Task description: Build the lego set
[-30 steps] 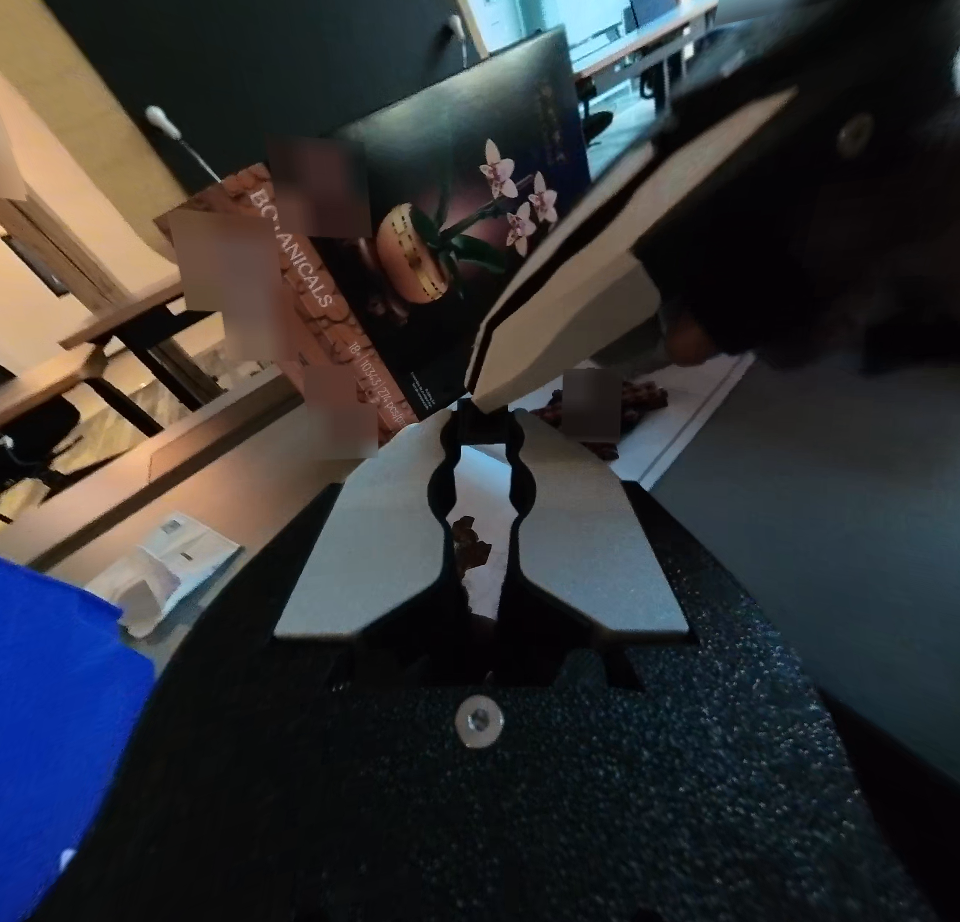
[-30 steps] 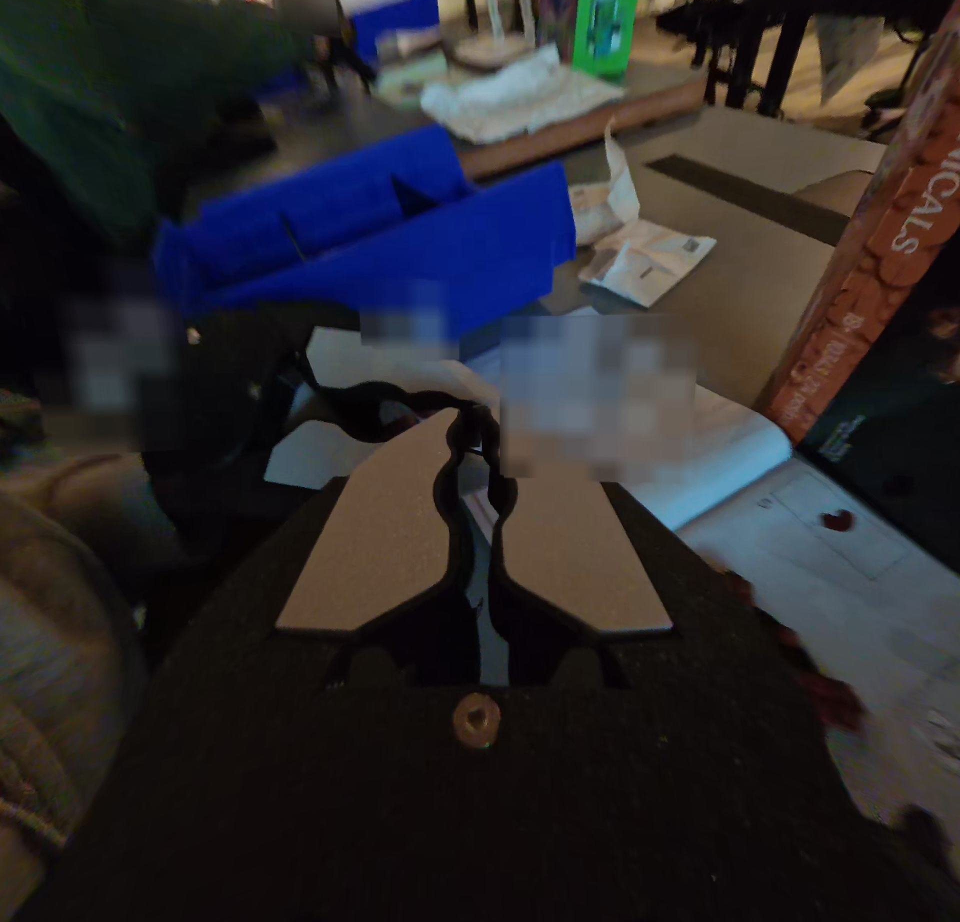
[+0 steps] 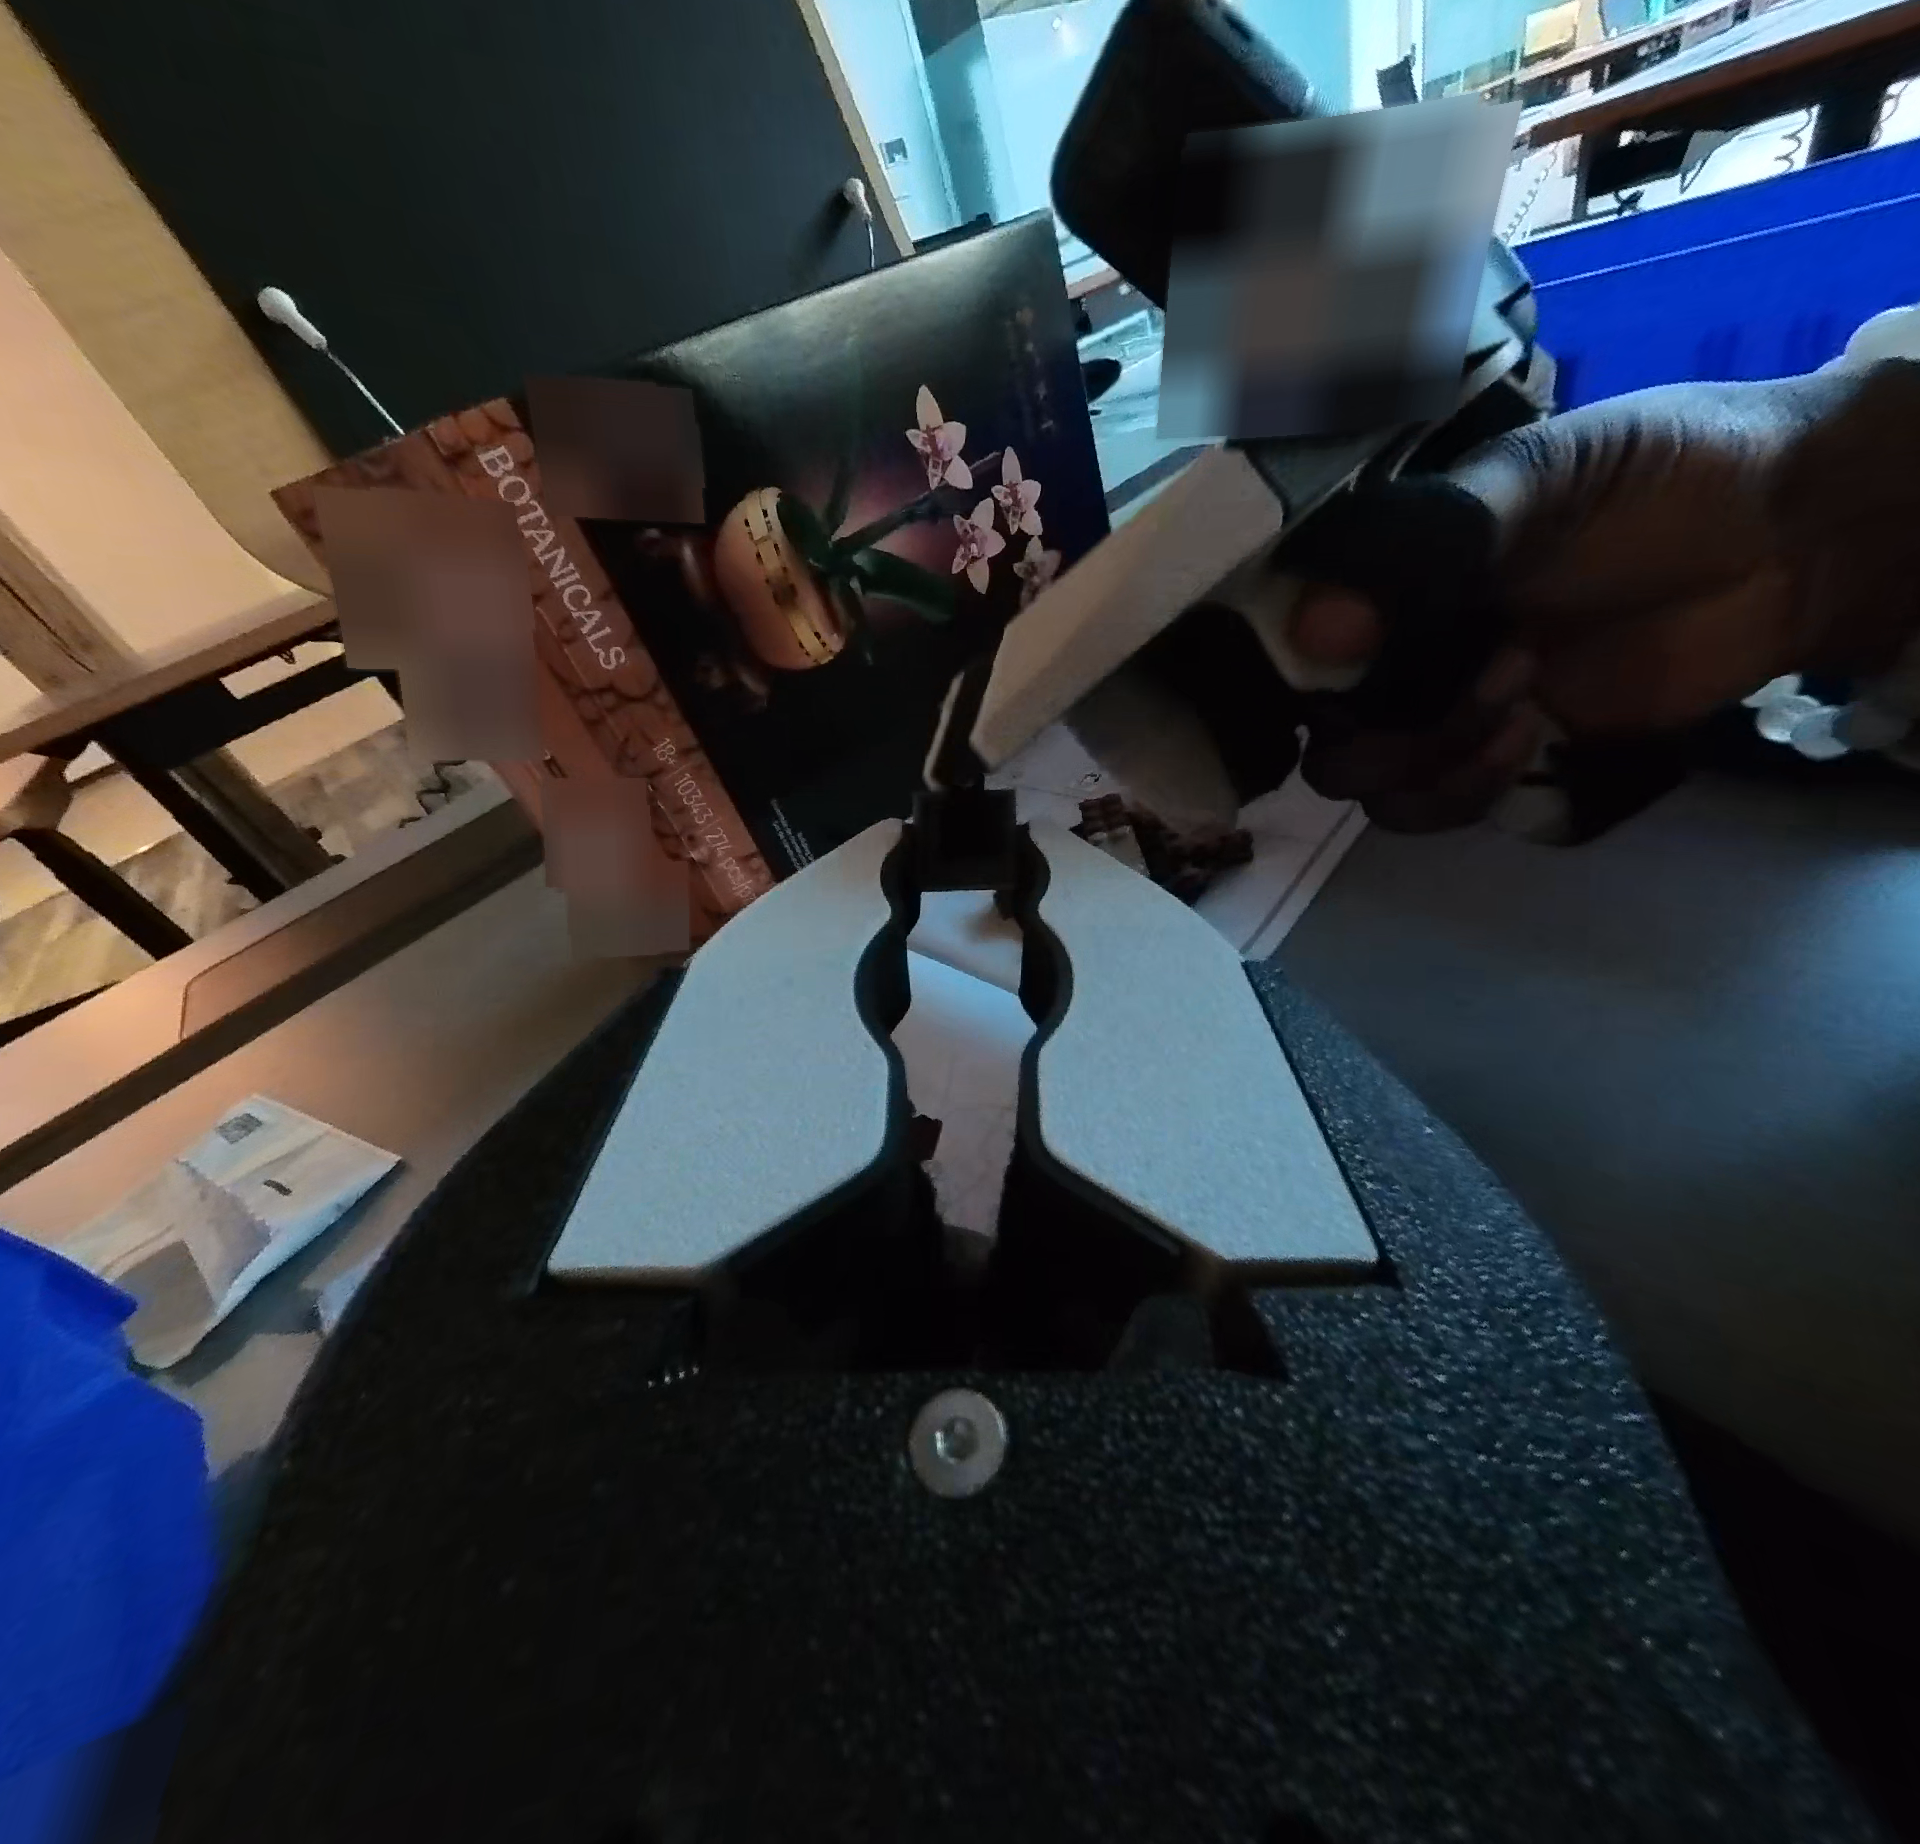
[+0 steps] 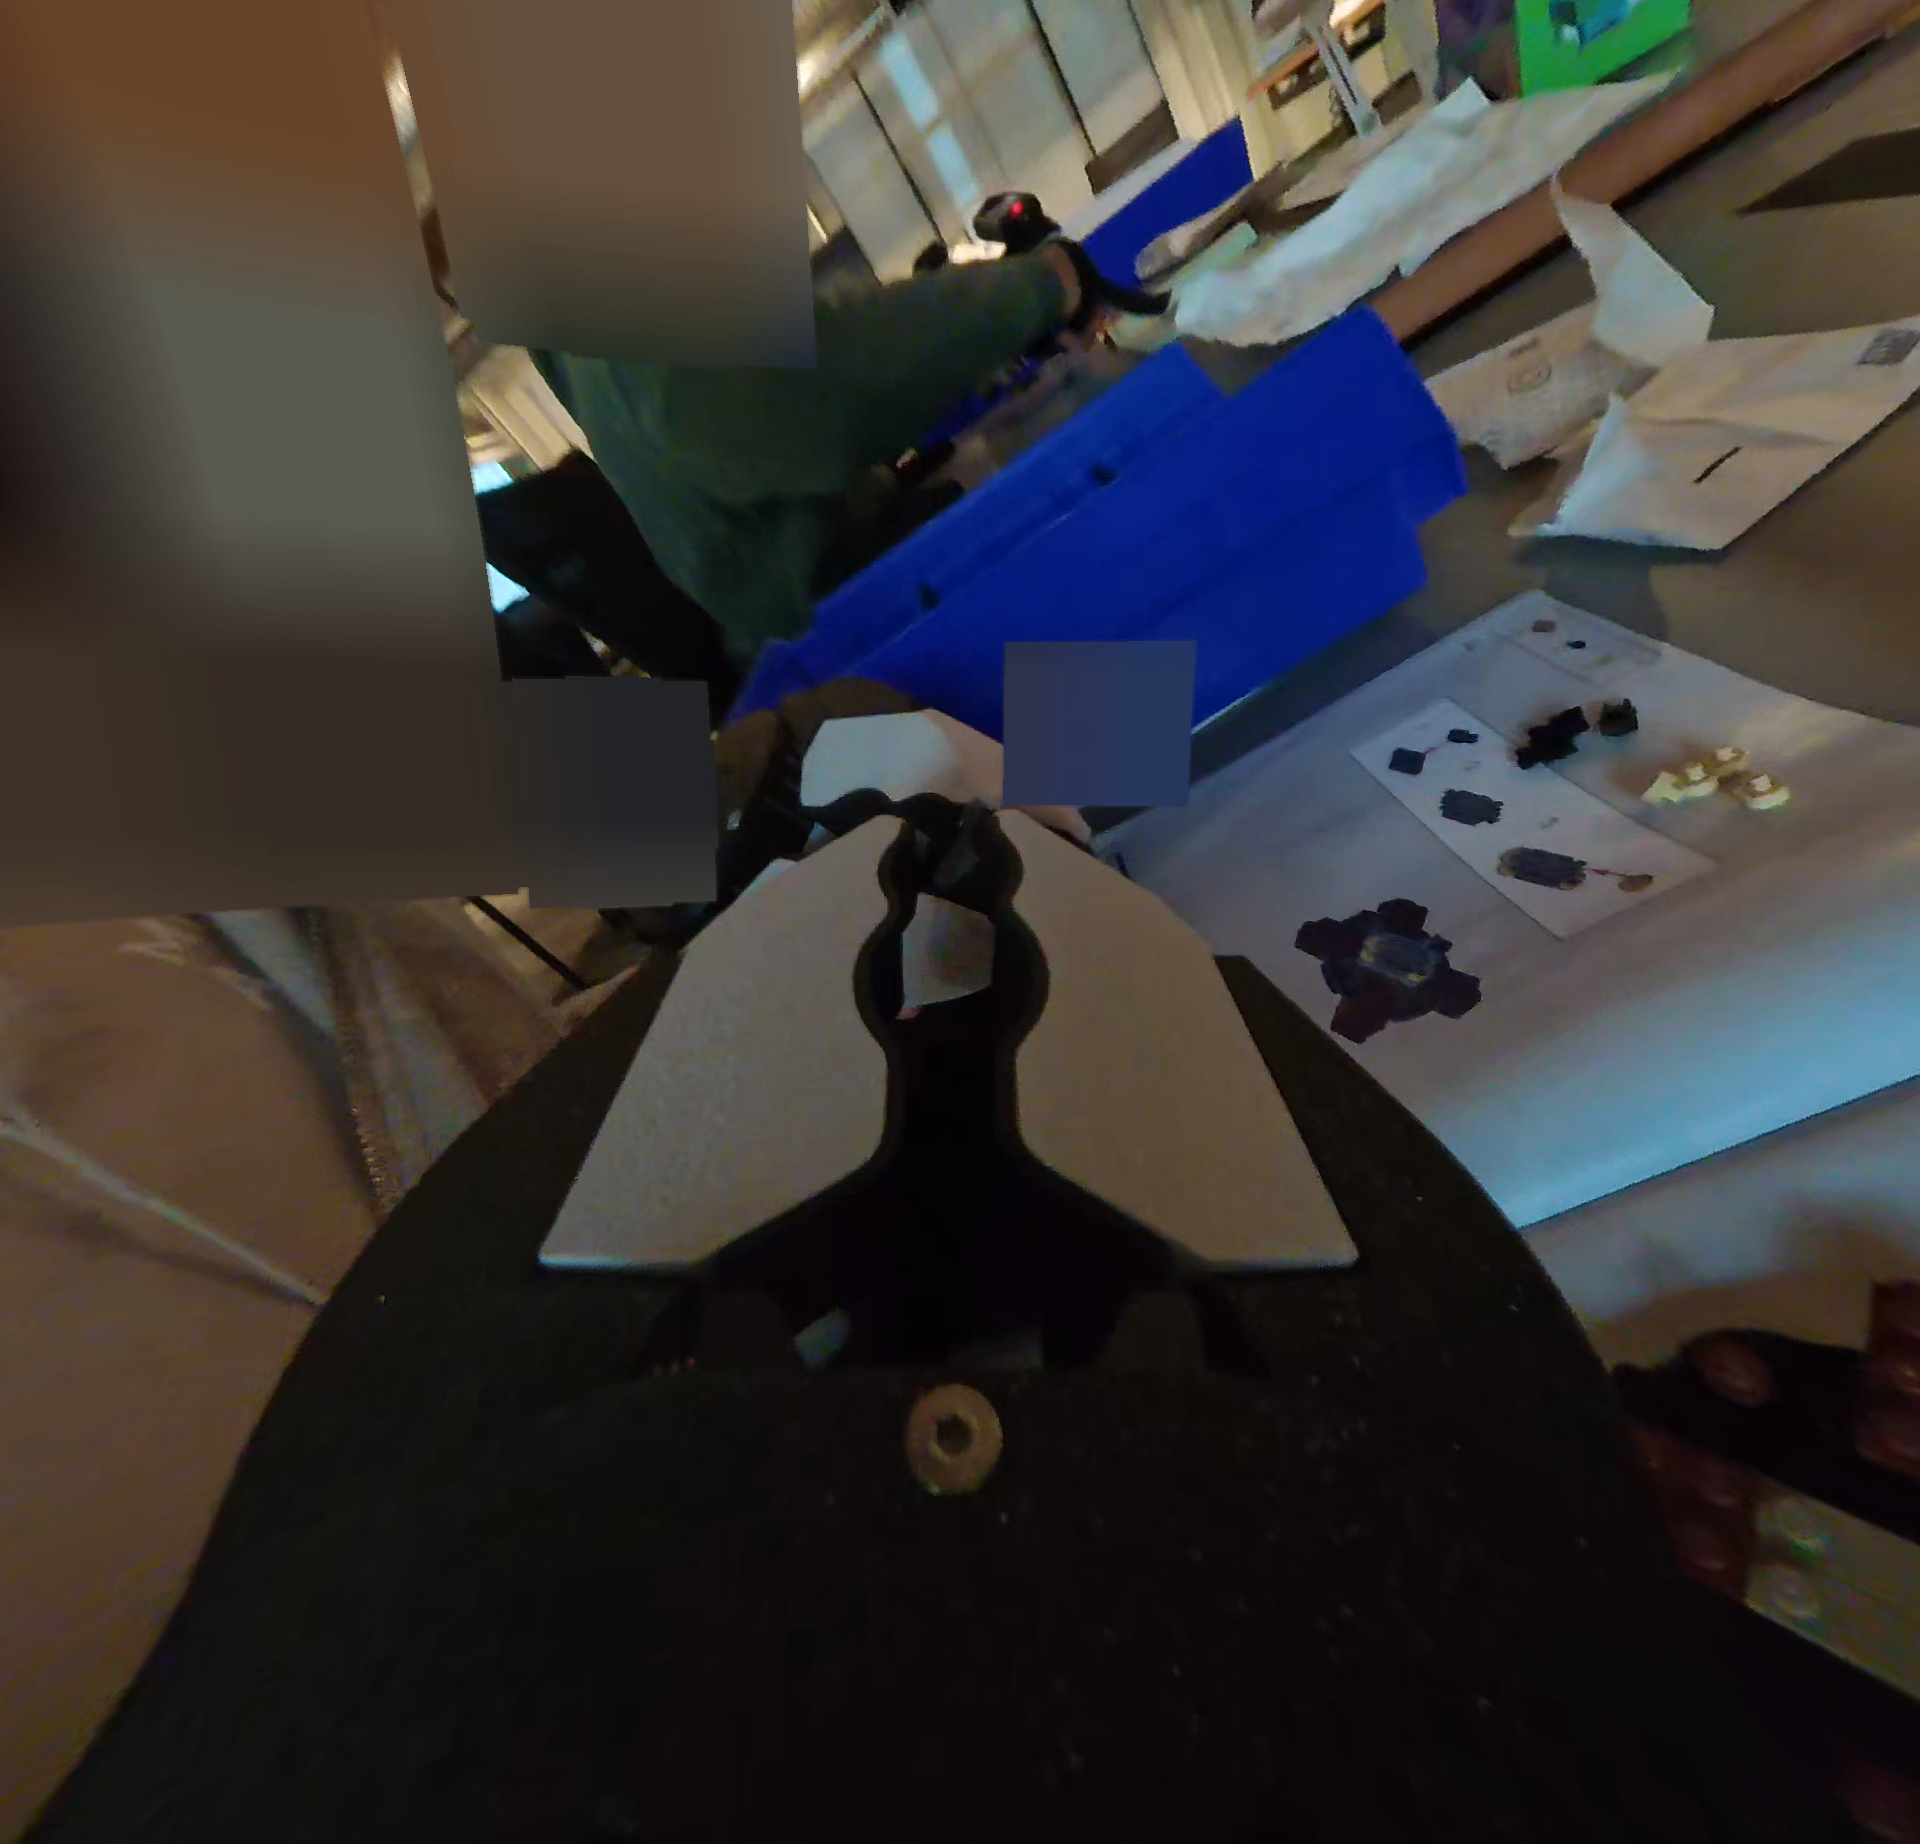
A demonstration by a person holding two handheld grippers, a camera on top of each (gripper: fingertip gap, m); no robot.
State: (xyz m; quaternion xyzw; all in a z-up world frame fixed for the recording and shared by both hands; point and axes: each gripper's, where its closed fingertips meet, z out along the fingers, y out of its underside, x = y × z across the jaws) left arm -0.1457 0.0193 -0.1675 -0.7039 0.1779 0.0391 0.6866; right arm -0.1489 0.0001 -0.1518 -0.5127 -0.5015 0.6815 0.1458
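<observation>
In the left wrist view my left gripper [image 3: 961,859] is shut on a small black brick [image 3: 961,838] and holds it above the table. My right gripper [image 3: 951,755], held in a hand [image 3: 1610,599], comes down from the upper right, and its tip touches the top of that brick. In the right wrist view my right gripper [image 4: 951,849] has its tips a little apart around the dark brick [image 4: 961,844]. The pale finger of the left gripper [image 4: 883,766] lies just beyond it.
A dark box with an orchid picture [image 3: 831,568] stands behind. Brown bricks [image 3: 1164,838] lie on a white sheet. A blue bin [image 4: 1143,547], a dark brick cluster [image 4: 1387,963], cream pieces [image 4: 1714,786] and torn paper bags [image 3: 229,1202] lie around. A green-sleeved person [image 4: 831,392] is farther back. Both grippers' tips are close together, under 4 cm apart.
My right gripper has tilted and drawn back upward, so only its tip meets the brick, and its jaws have parted a little. My left gripper keeps its hold.
</observation>
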